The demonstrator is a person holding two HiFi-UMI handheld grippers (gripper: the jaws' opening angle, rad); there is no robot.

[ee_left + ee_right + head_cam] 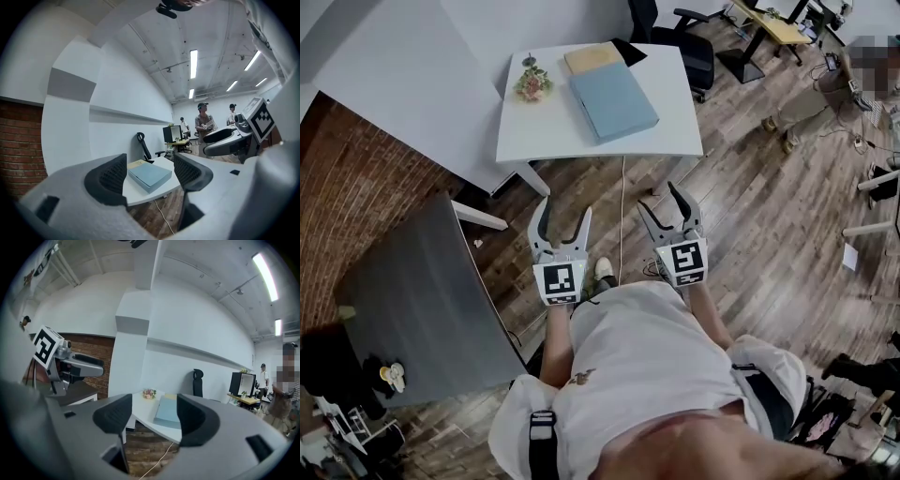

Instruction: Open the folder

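A light blue folder (613,100) lies shut on the white table (666,131) ahead of me, also seen in the left gripper view (149,176) and the right gripper view (166,412). Its far end rests against a tan pad (592,58). My left gripper (566,208) and right gripper (659,197) hang side by side over the wooden floor, well short of the table's near edge. Both point toward the table. Each stands open with nothing between its jaws.
A small bunch of flowers (532,82) sits on the table left of the folder. A dark grey table (422,300) and a brick wall (337,187) are to my left. A cable (622,216) runs along the floor. A black office chair (684,42) stands behind the table, and a person (825,94) is at the far right.
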